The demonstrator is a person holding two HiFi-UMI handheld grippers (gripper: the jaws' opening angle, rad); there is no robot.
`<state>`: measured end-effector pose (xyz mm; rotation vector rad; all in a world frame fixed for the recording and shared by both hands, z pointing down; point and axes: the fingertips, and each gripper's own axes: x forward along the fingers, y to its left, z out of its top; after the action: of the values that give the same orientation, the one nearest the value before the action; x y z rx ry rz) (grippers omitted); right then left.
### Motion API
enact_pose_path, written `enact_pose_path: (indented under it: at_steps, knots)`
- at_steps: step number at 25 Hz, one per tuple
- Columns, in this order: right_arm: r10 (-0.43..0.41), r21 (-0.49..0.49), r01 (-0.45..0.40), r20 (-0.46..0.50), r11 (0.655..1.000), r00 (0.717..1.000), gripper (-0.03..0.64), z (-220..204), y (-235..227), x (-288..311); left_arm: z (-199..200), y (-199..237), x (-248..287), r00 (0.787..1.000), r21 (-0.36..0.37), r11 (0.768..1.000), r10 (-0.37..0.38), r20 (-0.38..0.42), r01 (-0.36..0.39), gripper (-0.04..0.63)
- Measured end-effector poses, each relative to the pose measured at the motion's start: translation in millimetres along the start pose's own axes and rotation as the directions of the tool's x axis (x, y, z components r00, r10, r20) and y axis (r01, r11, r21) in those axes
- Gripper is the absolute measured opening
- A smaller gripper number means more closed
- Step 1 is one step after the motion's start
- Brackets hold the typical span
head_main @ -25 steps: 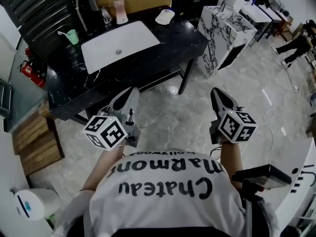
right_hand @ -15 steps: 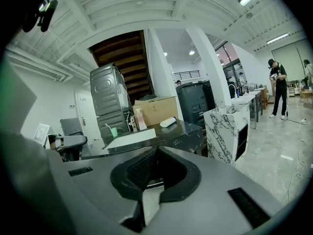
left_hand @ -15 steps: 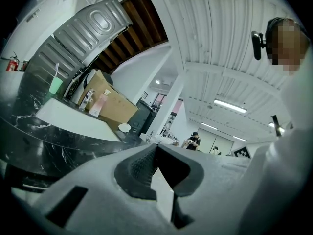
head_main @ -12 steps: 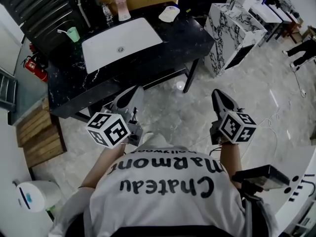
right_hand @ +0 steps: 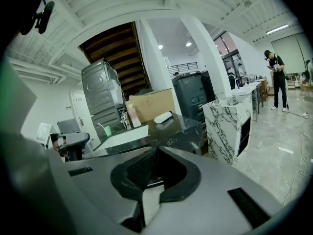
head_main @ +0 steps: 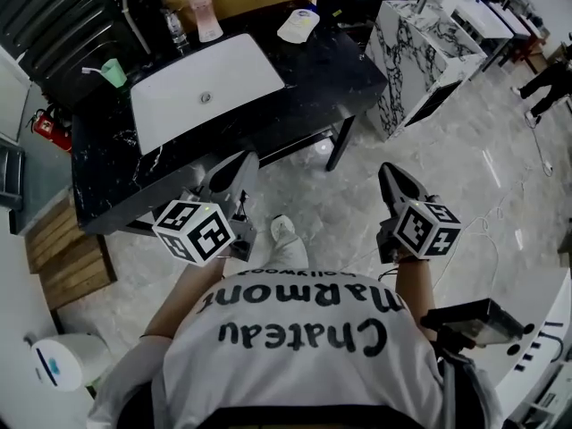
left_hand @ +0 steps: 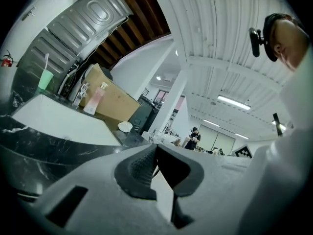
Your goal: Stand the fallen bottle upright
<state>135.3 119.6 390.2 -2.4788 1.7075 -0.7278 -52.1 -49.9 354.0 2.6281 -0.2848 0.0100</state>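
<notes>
Head view, fallen bottle [head_main: 298,27] on counter [head_main: 322,71], left gripper [head_main: 243,159], right gripper [head_main: 388,169], jaws pressed together

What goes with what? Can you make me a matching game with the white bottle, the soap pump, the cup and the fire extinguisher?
Things:
1. white bottle
2. soap pump
3. cup
4. fire extinguisher

Descriptions:
A. green, just left of the sink
B. lying on its side on the counter
C. red, past the counter's left end
D. pink, standing upright behind the sink

Pairs: 1-B, 2-D, 3-A, 4-C.
</notes>
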Motion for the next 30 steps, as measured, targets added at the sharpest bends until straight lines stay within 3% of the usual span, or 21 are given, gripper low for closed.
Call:
enact_pose_path:
  at_steps: [15, 30]
  knots:
    - [0.051, -0.021, -0.051, 0.021, 0.998, 0.998, 0.014, 99.2, -24.6, 133.2, 83.1, 72.6, 121.0, 1.000, 0.025, 1.000, 0.009, 0.026, -0.009, 0.014]
    - [0.094, -0.036, -0.093, 0.031, 0.995, 0.995, 0.015, 153.9, -23.9, 252.3, 139.5, 146.4, 194.1, 0.997, 0.030, 0.999, 0.020, 0.077, -0.023, 0.015]
